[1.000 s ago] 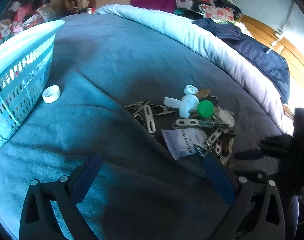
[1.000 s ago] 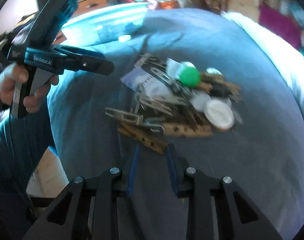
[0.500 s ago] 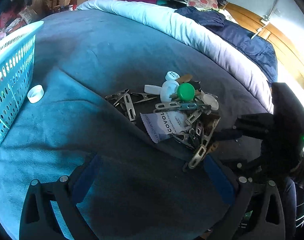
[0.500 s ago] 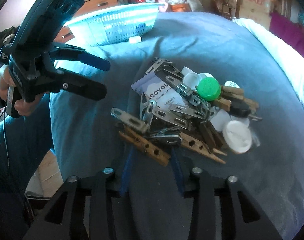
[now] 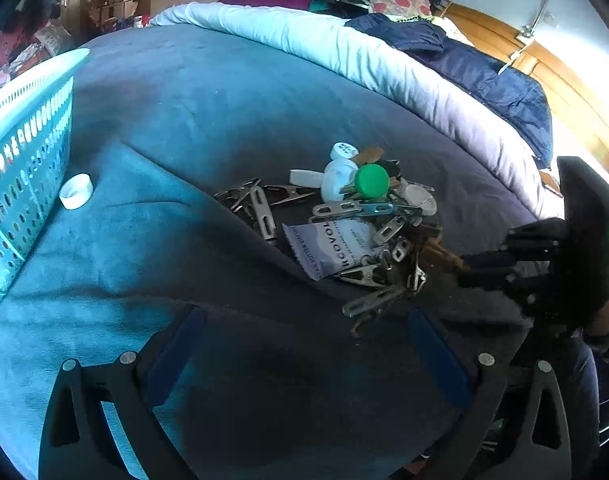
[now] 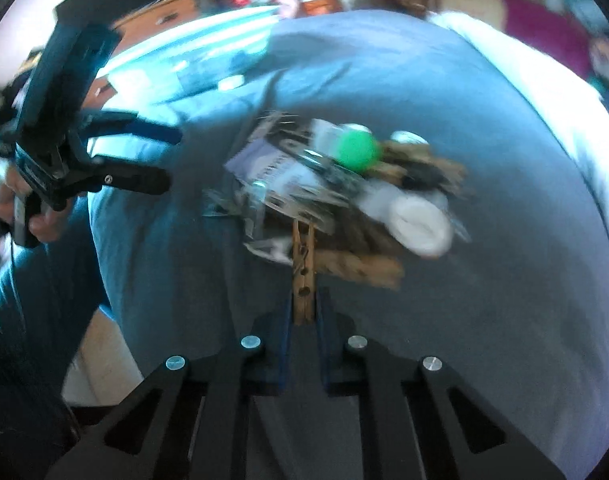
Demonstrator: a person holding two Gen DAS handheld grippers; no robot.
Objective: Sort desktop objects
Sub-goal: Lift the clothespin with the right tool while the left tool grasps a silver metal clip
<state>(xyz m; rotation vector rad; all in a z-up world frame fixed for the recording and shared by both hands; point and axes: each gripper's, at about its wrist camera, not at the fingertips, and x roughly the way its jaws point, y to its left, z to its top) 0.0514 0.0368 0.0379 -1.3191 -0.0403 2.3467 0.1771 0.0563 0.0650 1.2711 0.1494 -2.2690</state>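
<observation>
While the left gripper [image 5: 304, 344] hovers with its jaws spread wide and empty over the near side of a blue blanket [image 5: 184, 112], the right gripper [image 6: 303, 320] has just closed on a wooden clothespin [image 6: 303, 268], pinched upright between its pads. Just beyond lies the pile: metal clips [image 5: 260, 208], a green cap [image 5: 370, 181], white caps [image 6: 418, 220] and a biscuit packet [image 5: 332, 246]. At far left sits a turquoise basket [image 5: 20, 152], a lone white cap [image 5: 76, 191] beside it.
</observation>
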